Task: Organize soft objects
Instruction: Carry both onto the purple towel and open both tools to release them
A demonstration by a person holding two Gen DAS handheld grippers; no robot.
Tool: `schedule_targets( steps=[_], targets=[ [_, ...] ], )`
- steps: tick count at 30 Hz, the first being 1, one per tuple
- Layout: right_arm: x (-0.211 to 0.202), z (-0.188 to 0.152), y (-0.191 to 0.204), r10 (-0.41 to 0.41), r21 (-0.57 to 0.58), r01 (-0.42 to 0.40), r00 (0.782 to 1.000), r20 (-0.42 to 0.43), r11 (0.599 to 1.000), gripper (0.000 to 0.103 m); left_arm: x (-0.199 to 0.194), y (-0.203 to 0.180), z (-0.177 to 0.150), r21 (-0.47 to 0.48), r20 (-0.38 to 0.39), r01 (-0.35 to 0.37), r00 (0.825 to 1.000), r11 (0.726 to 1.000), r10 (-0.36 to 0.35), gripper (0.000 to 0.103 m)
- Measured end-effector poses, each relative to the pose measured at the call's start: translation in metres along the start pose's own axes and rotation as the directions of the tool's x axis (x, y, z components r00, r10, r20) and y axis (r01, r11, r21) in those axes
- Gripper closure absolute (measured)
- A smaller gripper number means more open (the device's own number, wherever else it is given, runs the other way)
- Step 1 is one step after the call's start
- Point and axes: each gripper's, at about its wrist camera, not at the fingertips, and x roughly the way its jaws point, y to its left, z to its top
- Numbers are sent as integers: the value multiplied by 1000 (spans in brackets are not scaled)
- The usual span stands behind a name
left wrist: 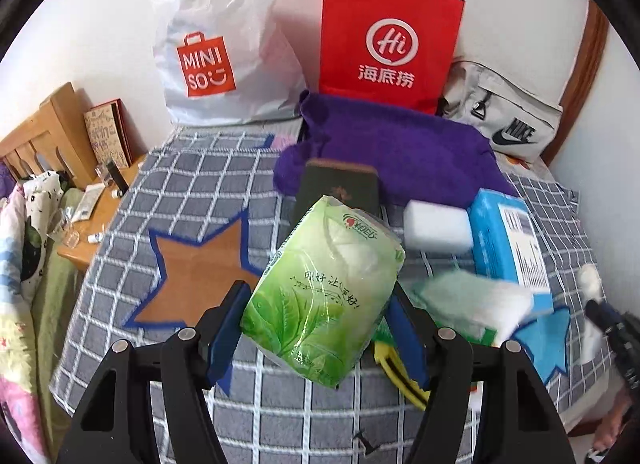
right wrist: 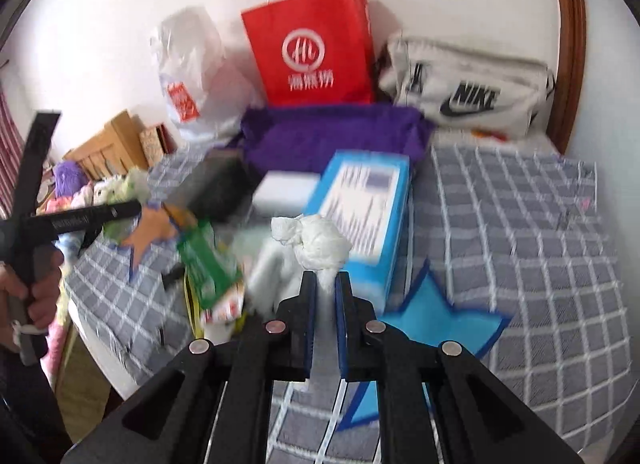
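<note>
Big checked bedspread [left wrist: 192, 200] fills the scene, an orange star patch [left wrist: 200, 264] on one side, a blue star patch [right wrist: 436, 316] on the other. Against the wall, a white Miniso bag [left wrist: 216, 52], a red paper bag [left wrist: 388, 36] and a grey Nike bag [right wrist: 468, 92]. In front of them, a purple towel [left wrist: 400, 148] lies spread out. Blue tissue box [right wrist: 364, 204] just beside a white sponge block [left wrist: 436, 226]. Left gripper [left wrist: 320, 324] is clamped on the green tissue pack [left wrist: 328, 288], held above the bedspread near the orange star. Right gripper [right wrist: 325, 288] is pinched tight on a crumpled white wad [right wrist: 316, 240], above the blue star's edge.
</note>
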Motion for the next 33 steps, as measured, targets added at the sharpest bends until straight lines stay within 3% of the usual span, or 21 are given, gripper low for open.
schedule_targets(
  steps=[13, 33],
  targets=[
    [39, 101, -6, -55, 4, 55, 997, 59, 998, 94, 28, -2, 76, -11, 34, -6, 999, 1000, 6, 37],
    [174, 178, -48, -24, 19, 25, 999, -37, 1000, 94, 149, -30, 167, -14, -29, 12, 999, 1000, -13, 37]
  ],
)
